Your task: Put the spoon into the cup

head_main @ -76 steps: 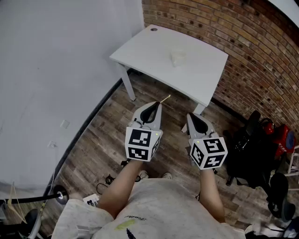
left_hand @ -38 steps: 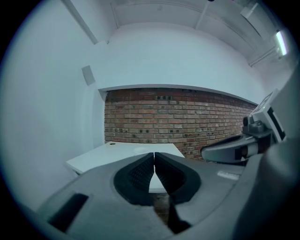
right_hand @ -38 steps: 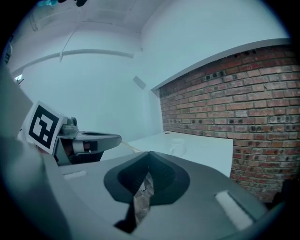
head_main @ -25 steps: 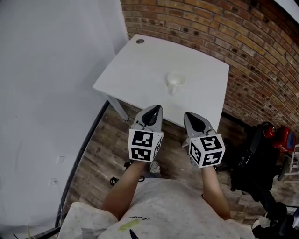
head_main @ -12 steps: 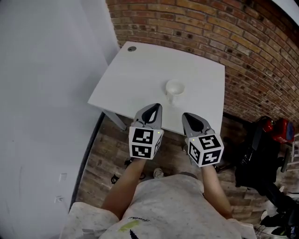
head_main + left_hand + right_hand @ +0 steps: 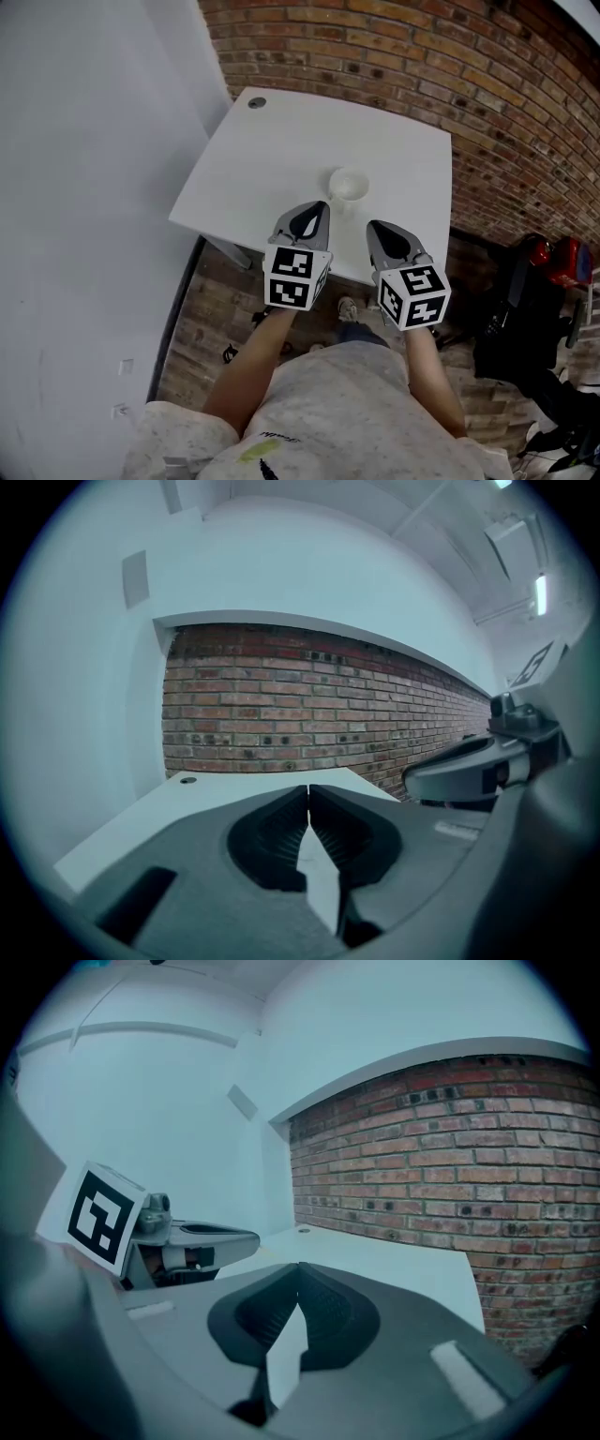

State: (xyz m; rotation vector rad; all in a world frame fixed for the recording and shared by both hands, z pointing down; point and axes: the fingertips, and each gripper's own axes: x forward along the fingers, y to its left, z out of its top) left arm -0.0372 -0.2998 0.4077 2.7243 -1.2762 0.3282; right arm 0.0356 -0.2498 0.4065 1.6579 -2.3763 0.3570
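White cup [image 6: 349, 184], white table [image 6: 272, 159], red brick wall [image 6: 394, 47], brown plank floor [image 6: 211, 319]

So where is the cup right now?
In the head view, the white cup sits on the white table, towards its near edge, just beyond the tips of the left gripper and right gripper.

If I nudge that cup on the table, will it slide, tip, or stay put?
Probably slide or tip: the cup looks small and thin-walled, so it is likely light. The table looks smooth, and nothing stands against the cup to brace it. A hard squeeze might dent it.
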